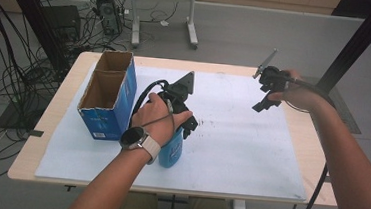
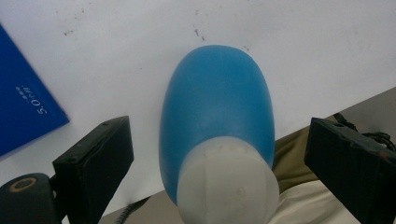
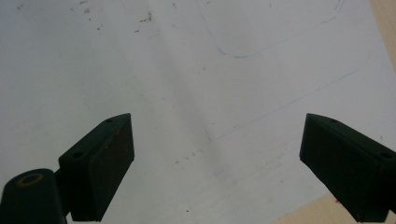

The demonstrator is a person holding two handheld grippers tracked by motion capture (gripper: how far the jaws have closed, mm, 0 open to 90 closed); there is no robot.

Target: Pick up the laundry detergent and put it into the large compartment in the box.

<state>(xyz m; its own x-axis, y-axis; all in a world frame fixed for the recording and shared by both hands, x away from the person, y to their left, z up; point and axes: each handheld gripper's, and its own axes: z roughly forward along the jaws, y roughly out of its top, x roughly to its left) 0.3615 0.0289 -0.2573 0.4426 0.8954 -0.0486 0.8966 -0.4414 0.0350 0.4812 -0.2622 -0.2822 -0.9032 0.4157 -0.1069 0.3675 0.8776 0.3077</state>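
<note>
A blue bottle with a pale cap stands near the front of the white mat. In the left gripper view the blue bottle sits between the two black jaws, with wide gaps on both sides. My left gripper is open above the bottle, pointing down at it. My right gripper hangs open over the far right part of the mat. In the right gripper view the right gripper has nothing between its jaws, just the white mat below.
An open blue cardboard box with two compartments stands at the mat's left side, close to the left hand. A corner of the same blue box appears in the left gripper view. The wooden table edge runs along the front.
</note>
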